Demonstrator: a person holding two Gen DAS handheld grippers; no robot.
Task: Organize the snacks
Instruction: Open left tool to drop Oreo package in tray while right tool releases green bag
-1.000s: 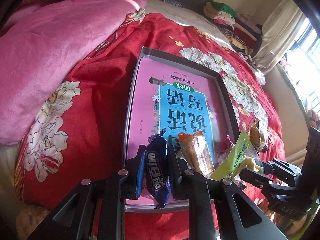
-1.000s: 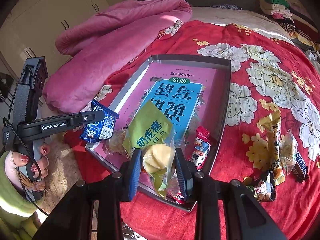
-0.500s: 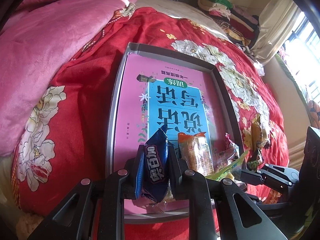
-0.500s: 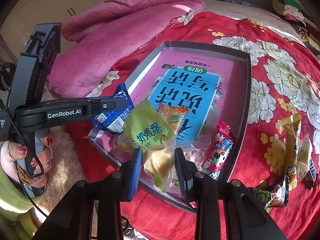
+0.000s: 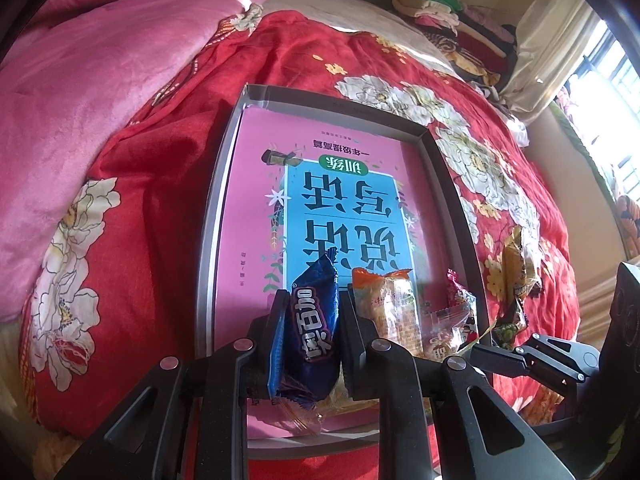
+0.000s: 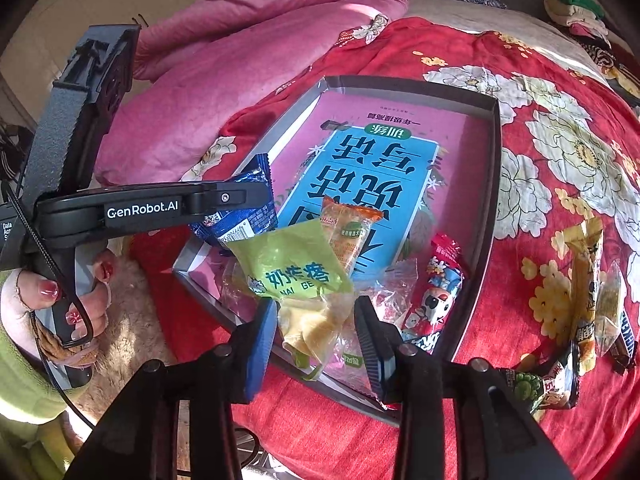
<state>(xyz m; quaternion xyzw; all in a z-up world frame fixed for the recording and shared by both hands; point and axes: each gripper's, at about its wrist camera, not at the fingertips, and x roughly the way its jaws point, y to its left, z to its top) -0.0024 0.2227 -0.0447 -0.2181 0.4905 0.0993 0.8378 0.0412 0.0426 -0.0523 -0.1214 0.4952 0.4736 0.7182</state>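
Note:
A grey tray (image 5: pixel 216 216) (image 6: pixel 496 168) lies on the bed with a pink-and-blue book (image 6: pixel 372 168) flat inside it. My left gripper (image 5: pixel 310 308) is shut on a dark blue snack packet (image 5: pixel 316 332) (image 6: pixel 244 216), held upright over the tray's near end. My right gripper (image 6: pixel 314 320) has its jaws opening around a green-and-clear packet (image 6: pixel 288 268). That packet rests on the tray's near corner and the pads no longer press it. An orange packet (image 6: pixel 348 232) (image 5: pixel 392 312) and a red cartoon packet (image 6: pixel 436 296) lie in the tray beside it.
Several loose snacks (image 6: pixel 584 280) lie on the red floral bedspread (image 6: pixel 560 140) right of the tray. A pink quilt (image 5: pixel 100 80) is heaped on the left. Folded clothes (image 5: pixel 440 12) are stacked at the far end. A hand (image 6: pixel 60 300) holds the left gripper's handle.
The left gripper carried the blue packet further over the tray's near end. The right gripper's jaws widened and the green packet sank onto the snacks in the tray.

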